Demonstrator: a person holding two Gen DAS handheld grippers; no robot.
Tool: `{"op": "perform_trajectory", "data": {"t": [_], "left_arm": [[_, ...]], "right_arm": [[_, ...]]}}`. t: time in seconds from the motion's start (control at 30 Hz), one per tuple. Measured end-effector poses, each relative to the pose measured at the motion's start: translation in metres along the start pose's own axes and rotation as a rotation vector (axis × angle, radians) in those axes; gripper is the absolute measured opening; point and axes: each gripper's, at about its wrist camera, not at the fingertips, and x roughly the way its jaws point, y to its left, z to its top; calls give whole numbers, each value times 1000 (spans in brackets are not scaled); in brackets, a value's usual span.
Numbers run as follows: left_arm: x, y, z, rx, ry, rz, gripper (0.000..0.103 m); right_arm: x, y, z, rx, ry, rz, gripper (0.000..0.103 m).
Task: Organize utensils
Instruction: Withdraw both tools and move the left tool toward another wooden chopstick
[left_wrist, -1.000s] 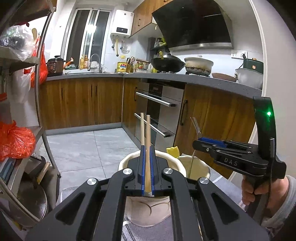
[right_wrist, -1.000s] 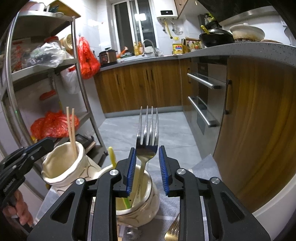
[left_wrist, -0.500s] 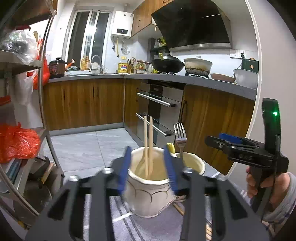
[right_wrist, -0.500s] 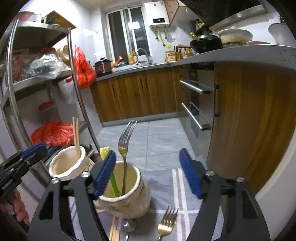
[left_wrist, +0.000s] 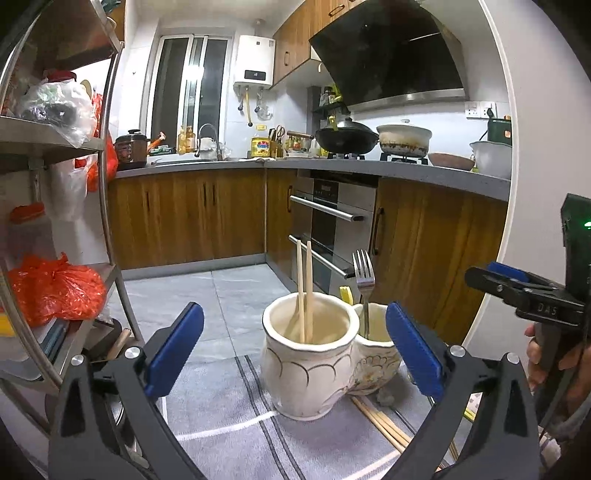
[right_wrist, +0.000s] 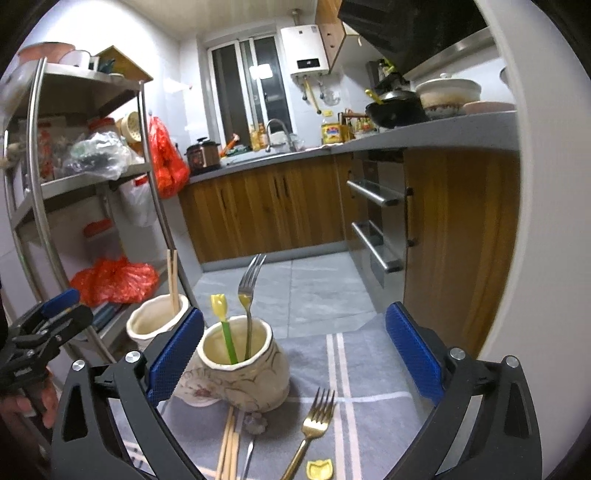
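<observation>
Two cream ceramic jars stand side by side on a grey striped cloth (left_wrist: 229, 410). The left jar (left_wrist: 308, 354) holds a pair of wooden chopsticks (left_wrist: 304, 284). The right jar (right_wrist: 245, 369) holds a silver fork (right_wrist: 249, 291) and a yellow-green utensil (right_wrist: 223, 325). My left gripper (left_wrist: 293, 350) is open and empty, in front of the left jar. My right gripper (right_wrist: 293, 349) is open and empty, in front of the right jar. A gold fork (right_wrist: 314, 424), loose chopsticks (right_wrist: 229, 446) and a small yellow piece (right_wrist: 319, 469) lie on the cloth.
A metal shelf rack (left_wrist: 110, 229) with red bags stands at the left. Wooden cabinets and an oven (left_wrist: 332, 229) run along the back and right. The cloth's far edge drops to the tiled floor (left_wrist: 229, 295). A small grey lump (right_wrist: 256, 422) lies by the right jar.
Both grippers opened and drew back. The left one let go of the chopsticks into the left jar; the right one let go of the silver fork into the right jar.
</observation>
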Motion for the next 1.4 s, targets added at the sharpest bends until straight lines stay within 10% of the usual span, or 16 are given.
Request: {"op": "perform_trajectory", "data": {"t": [1.4], "left_arm": [[19,-67,-91,77,334,-33,97]], "right_arm": [[-35,-31,-34,-59,78,-69,98]]}}
